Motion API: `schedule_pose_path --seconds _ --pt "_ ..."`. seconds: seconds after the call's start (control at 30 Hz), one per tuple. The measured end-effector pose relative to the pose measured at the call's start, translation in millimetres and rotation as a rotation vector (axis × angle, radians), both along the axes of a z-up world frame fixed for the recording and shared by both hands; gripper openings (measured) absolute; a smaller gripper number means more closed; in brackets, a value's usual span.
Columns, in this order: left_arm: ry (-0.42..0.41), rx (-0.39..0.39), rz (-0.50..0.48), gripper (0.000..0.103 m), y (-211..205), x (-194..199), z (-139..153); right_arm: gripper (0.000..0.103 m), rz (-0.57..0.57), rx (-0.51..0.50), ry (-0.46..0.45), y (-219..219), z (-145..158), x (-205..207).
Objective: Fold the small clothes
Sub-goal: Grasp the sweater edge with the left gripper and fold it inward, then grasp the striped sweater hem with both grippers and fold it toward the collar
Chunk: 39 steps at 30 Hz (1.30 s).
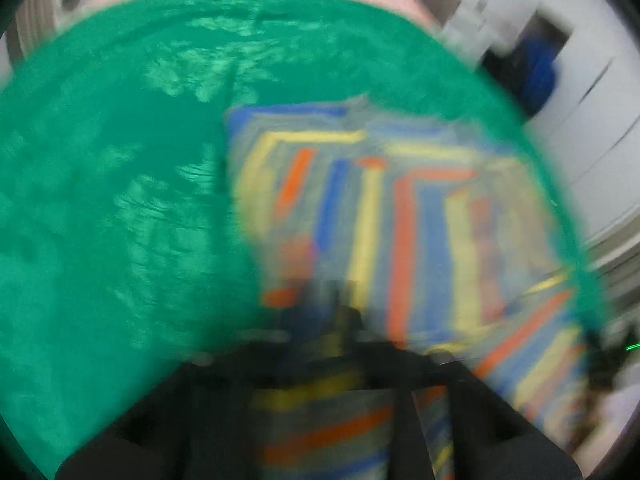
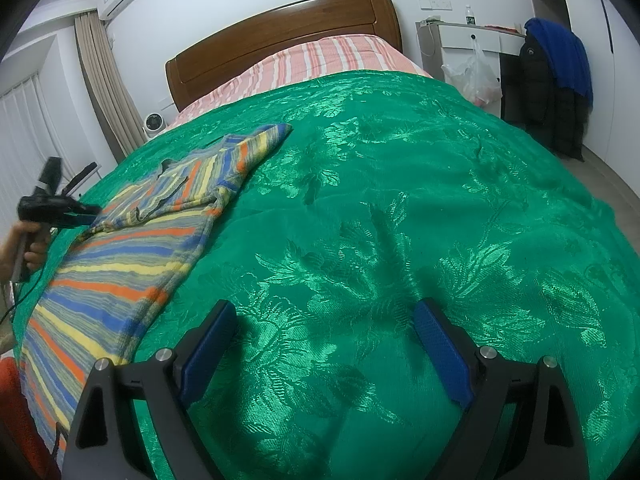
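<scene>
A striped knit garment (image 2: 132, 248) in blue, yellow, orange and grey lies on the green bedspread (image 2: 400, 200) at the left, with one part folded over its top. My left gripper (image 2: 90, 212), held by a hand (image 2: 32, 248), meets the garment's left edge. The left wrist view is blurred. There the left gripper (image 1: 340, 312) is shut, with striped garment (image 1: 400, 200) cloth bunched at its tips and hanging beneath it. My right gripper (image 2: 325, 308) stands open above bare bedspread, well right of the garment, nothing between its blue pads (image 2: 436, 344).
A wooden headboard (image 2: 280, 40) and a pink striped sheet (image 2: 320, 60) lie at the far end. A white desk with a plastic bag (image 2: 476, 76) and a chair with a dark jacket (image 2: 556, 80) stand at the right. A red cloth (image 2: 16, 400) shows at lower left.
</scene>
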<state>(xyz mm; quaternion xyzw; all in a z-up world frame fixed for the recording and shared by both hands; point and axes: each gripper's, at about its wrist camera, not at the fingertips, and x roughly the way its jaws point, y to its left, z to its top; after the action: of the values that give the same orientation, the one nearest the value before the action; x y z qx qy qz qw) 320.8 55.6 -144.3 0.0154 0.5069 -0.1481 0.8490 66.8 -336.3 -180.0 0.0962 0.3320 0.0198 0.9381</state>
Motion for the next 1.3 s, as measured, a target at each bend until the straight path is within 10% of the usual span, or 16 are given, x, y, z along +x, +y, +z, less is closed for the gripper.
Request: schedule_pose_path --seconds 0.17,0.3,0.5,0.67,1.3 --pt "-0.023 -0.116 0.187 0.001 54 0 -1 0.09 0.001 0.001 -0.001 0 0 0" --pt "-0.027 -0.141 0.16 0.008 61 -7 -4 0.091 0.003 0.002 -0.001 1 0 1" --pt "-0.122 -0.199 0.202 0.076 69 -26 21 0.091 0.003 -0.005 0.001 2 -1 2" --pt "-0.089 0.151 0.098 0.08 33 -36 -15 0.091 0.004 -0.005 0.001 2 -1 2" --pt "-0.101 -0.073 0.25 0.095 128 -246 5 0.094 0.006 -0.063 0.08 12 4 11"
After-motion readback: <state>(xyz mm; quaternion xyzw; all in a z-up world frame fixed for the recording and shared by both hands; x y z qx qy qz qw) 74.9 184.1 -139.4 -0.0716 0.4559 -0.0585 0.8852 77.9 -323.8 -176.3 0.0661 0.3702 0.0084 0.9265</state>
